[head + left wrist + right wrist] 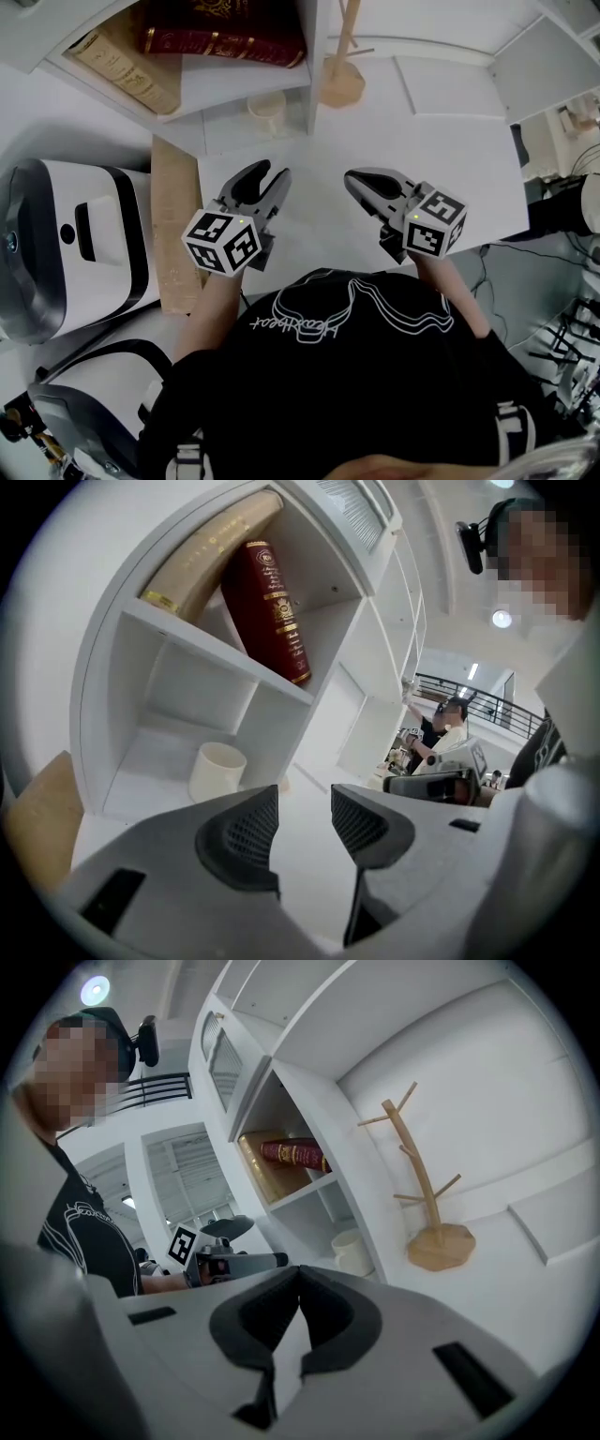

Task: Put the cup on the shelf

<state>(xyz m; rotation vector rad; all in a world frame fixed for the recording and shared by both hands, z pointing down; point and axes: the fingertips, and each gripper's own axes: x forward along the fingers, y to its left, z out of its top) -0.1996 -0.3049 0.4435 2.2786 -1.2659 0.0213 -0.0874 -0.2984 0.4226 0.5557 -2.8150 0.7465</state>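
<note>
Cup (267,111) stands on the shelf (225,86), upper centre. Left claw (272,174) gapes empty, right claw (355,179) pinched shut, empty. Risk: a stray left swing topples it.

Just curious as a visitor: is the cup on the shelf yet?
It looks done: the cup stands in the lower compartment of the shelf. Nothing is in hand: the left gripper is open and empty, the right gripper shut on nothing. Nothing seems left.
</note>
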